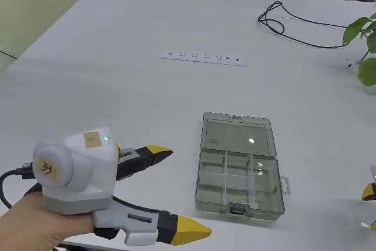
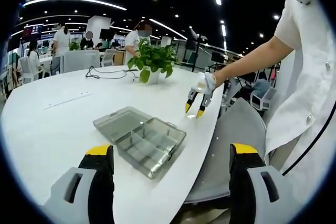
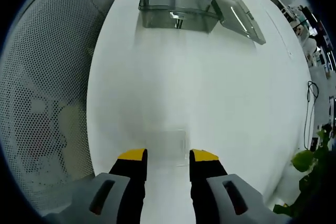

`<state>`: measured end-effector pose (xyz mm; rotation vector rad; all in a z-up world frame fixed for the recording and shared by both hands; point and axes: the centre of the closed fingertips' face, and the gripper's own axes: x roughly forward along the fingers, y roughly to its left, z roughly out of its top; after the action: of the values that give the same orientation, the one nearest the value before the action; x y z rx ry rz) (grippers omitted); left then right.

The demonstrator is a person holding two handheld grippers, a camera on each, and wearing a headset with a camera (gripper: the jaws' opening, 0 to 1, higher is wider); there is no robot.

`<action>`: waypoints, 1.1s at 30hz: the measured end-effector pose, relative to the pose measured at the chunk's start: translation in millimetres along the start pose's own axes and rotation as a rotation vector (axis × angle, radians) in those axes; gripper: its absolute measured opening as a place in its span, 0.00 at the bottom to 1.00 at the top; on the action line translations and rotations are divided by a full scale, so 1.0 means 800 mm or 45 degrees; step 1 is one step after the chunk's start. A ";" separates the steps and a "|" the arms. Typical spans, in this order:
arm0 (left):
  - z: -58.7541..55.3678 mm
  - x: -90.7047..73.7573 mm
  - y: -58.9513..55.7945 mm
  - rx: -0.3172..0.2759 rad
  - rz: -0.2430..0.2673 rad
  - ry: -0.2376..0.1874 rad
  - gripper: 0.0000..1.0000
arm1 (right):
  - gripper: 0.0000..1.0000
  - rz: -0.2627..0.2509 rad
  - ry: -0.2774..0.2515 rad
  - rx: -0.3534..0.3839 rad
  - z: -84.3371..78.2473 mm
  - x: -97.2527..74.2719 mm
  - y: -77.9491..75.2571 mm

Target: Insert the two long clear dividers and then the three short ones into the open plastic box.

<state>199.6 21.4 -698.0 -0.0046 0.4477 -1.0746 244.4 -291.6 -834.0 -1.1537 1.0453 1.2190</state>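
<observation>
Item 1. Counter (image 1: 117,92): white and broad. It carries everything listed below.

Item 2. Mesh chair (image 3: 47,103): it stands off the counter's near edge, beside the right tongs' working spot.

Item 3. Plastic box (image 1: 200,189): smoky clear, lying near the front edge with its lid (image 1: 235,130) folded flat behind it. We judge it is set this way so the tray stays open from above. Clear partitions already cross the tray into compartments. We cannot count them surely, so how far the task has got stays our guess: late.

Item 4. Potted plant (image 1: 363,45): at the far right of the counter, well apart from the work.

Item 5. Left tongs (image 1: 189,193): yellow-tipped, spread wide, holding nothing. They hover off the box's left side, apart from it, and point toward it. We read this as standing by to steady the box.

Item 6. Right tongs (image 3: 168,155): parted to a moderate gap with nothing gripped, low over the counter's front edge to the box's right. The box lies well ahead of their tips.

Item 7. Power strip (image 1: 202,57) and cable (image 1: 282,22): at the back of the counter, clear of the work.

Item 8. Clear divider (image 3: 169,142): a faint short rectangle flat on the counter, just ahead of and between the right tongs' tips. We judge the tongs are lined up there to pinch it next. Being thin and flat, it may slip.
</observation>
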 end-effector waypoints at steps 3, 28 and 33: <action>0.005 -0.001 0.000 -0.010 -0.001 -0.021 0.93 | 0.32 -0.050 -0.013 -0.030 0.013 -0.012 -0.002; 0.041 0.032 -0.014 -0.316 -0.022 -0.150 0.73 | 0.32 -0.308 -0.334 -0.033 0.190 -0.112 0.016; 0.047 0.043 -0.022 -0.392 -0.059 -0.167 0.65 | 0.32 -0.339 -0.387 -0.051 0.229 -0.131 0.022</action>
<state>211.6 -24.5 -672.4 -0.3577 0.4920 -1.0350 215.2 -124.5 -707.2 -1.0595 0.6208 1.1621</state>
